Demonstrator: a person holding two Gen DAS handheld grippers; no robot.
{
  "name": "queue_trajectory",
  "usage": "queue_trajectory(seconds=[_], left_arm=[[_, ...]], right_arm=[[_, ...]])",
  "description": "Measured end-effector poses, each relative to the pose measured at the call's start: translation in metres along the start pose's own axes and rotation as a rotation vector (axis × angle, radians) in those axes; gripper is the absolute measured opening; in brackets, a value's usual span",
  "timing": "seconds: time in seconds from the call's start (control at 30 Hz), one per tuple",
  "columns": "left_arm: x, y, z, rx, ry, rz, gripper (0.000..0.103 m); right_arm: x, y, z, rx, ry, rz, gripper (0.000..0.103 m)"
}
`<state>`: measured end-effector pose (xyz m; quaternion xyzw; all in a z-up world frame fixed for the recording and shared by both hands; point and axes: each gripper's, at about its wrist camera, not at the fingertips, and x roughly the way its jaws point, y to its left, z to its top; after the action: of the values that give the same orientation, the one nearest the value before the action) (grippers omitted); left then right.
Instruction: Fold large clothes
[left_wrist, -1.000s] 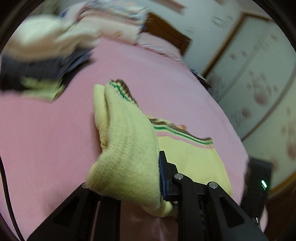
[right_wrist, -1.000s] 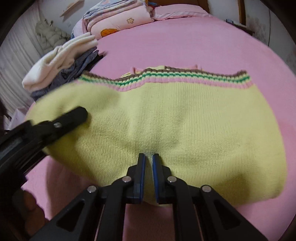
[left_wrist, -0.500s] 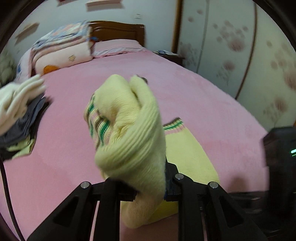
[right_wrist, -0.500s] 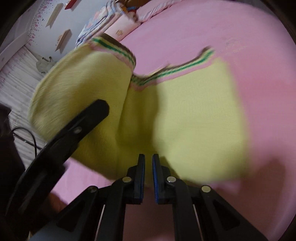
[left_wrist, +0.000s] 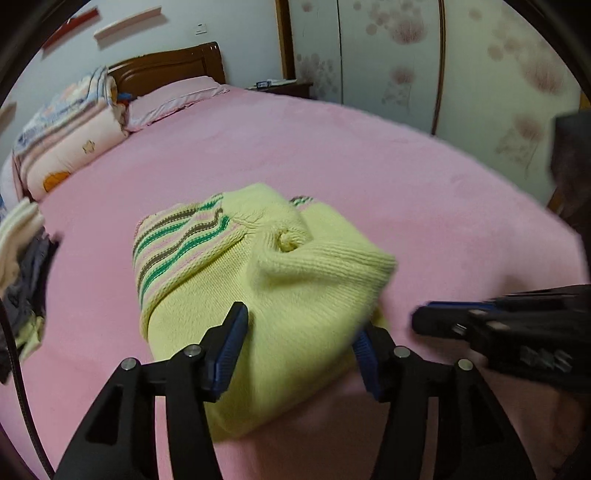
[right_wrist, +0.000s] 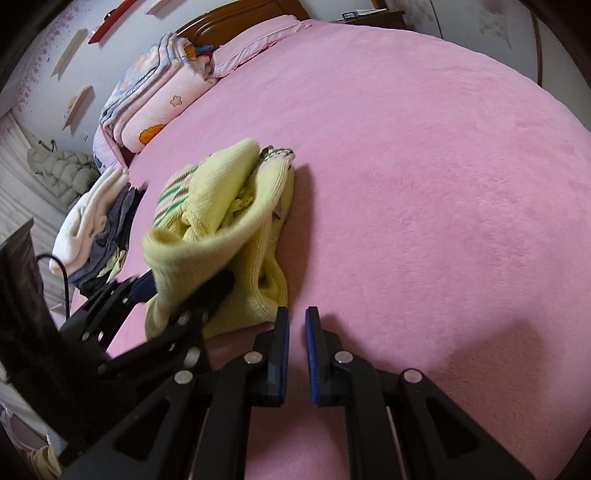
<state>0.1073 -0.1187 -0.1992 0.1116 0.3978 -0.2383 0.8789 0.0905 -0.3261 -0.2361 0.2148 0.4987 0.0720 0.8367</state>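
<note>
A yellow knit sweater with green, brown and pink stripes lies folded in a thick bundle on the pink bed. My left gripper straddles its near end. The jaws are opening, the knit lies loose between them, and the pads do not press it. In the right wrist view the sweater drapes over the left gripper. My right gripper is just right of the bundle over bare bedding. It is shut to a thin slit with nothing between its pads. It also shows in the left wrist view as my right gripper, low on the right.
Folded quilts and a pink pillow are stacked by the wooden headboard. A pile of white and grey clothes sits at the bed's left edge. A wardrobe and nightstand stand beyond. A black cable hangs on the left.
The sweater went from spread flat to a doubled-over bundle. My left gripper rolled upright and its jaws parted. My right gripper let go of the knit and now stands beside it.
</note>
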Motion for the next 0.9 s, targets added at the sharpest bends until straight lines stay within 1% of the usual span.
queue_trajectory(seconds=[0.03, 0.1, 0.13, 0.17, 0.2, 0.23, 0.27, 0.3, 0.33, 0.37, 0.4, 0.47, 0.53, 0.57, 0.63, 0.67, 0.7, 0.73, 0.77, 0.8, 0.83, 0.87, 0.9], left_arm=[[-0.007, 0.001, 0.0, -0.014, -0.009, -0.018, 0.057], [-0.029, 0.014, -0.004, -0.071, -0.046, -0.059, 0.065], [-0.044, 0.024, -0.005, -0.118, -0.075, -0.071, 0.07], [-0.054, 0.033, -0.007, -0.157, -0.094, -0.073, 0.074], [-0.062, 0.043, -0.009, -0.202, -0.106, -0.069, 0.075], [-0.064, 0.052, -0.009, -0.233, -0.107, -0.062, 0.075], [-0.065, 0.065, -0.012, -0.296, -0.096, -0.049, 0.075], [-0.065, 0.071, -0.015, -0.328, -0.09, -0.046, 0.075], [-0.06, 0.083, -0.019, -0.382, -0.073, -0.035, 0.075], [-0.051, 0.093, -0.023, -0.431, -0.038, -0.013, 0.075], [-0.045, 0.1, -0.024, -0.455, -0.021, -0.004, 0.075], [-0.027, 0.112, -0.032, -0.521, 0.04, 0.01, 0.075], [-0.011, 0.118, -0.038, -0.577, 0.082, -0.021, 0.075], [0.0, 0.12, -0.042, -0.612, 0.106, -0.062, 0.075], [0.011, 0.118, -0.046, -0.643, 0.137, -0.099, 0.075], [0.016, 0.118, -0.044, -0.647, 0.144, -0.104, 0.075], [0.02, 0.119, -0.043, -0.646, 0.145, -0.109, 0.075], [0.021, 0.116, -0.042, -0.639, 0.141, -0.111, 0.075], [0.021, 0.114, -0.04, -0.627, 0.134, -0.11, 0.075], [0.021, 0.11, -0.04, -0.615, 0.131, -0.115, 0.073], [0.02, 0.107, -0.037, -0.598, 0.123, -0.121, 0.063], [0.022, 0.105, -0.036, -0.582, 0.126, -0.107, 0.056], [0.027, 0.106, -0.032, -0.567, 0.134, -0.088, 0.052]], right_arm=[[-0.001, 0.003, 0.001, -0.002, -0.008, 0.0, 0.009], [-0.011, 0.003, 0.002, -0.003, -0.021, 0.005, 0.009], [-0.016, 0.002, 0.003, -0.001, -0.03, 0.012, 0.009], [-0.02, 0.006, 0.007, 0.0, -0.04, 0.029, 0.009], [-0.024, 0.007, 0.008, 0.0, -0.049, 0.041, 0.012], [-0.027, 0.013, 0.012, -0.004, -0.063, 0.056, 0.019], [-0.032, 0.02, 0.015, -0.012, -0.081, 0.07, 0.024], [-0.032, 0.027, 0.019, -0.021, -0.091, 0.077, 0.033], [-0.032, 0.035, 0.023, -0.035, -0.101, 0.086, 0.042], [-0.031, 0.042, 0.026, -0.051, -0.107, 0.09, 0.044], [-0.028, 0.048, 0.029, -0.064, -0.107, 0.089, 0.045], [-0.02, 0.057, 0.033, -0.088, -0.087, 0.084, 0.045], [-0.011, 0.066, 0.033, -0.119, -0.063, 0.06, 0.045], [-0.008, 0.069, 0.032, -0.136, -0.056, 0.034, 0.045], [0.004, 0.071, 0.028, -0.162, -0.032, -0.031, 0.044], [0.008, 0.069, 0.025, -0.161, -0.021, -0.044, 0.041], [0.013, 0.065, 0.023, -0.149, -0.007, -0.04, 0.023], [0.018, 0.063, 0.023, -0.128, 0.016, -0.013, 0.009], [0.02, 0.058, 0.021, -0.088, 0.031, 0.024, 0.009], [0.019, 0.054, 0.02, -0.058, 0.026, 0.047, 0.009], [0.017, 0.05, 0.018, -0.026, 0.019, 0.079, 0.009], [0.015, 0.044, 0.015, 0.011, 0.013, 0.111, 0.009], [0.014, 0.039, 0.013, 0.044, 0.009, 0.129, 0.009]])
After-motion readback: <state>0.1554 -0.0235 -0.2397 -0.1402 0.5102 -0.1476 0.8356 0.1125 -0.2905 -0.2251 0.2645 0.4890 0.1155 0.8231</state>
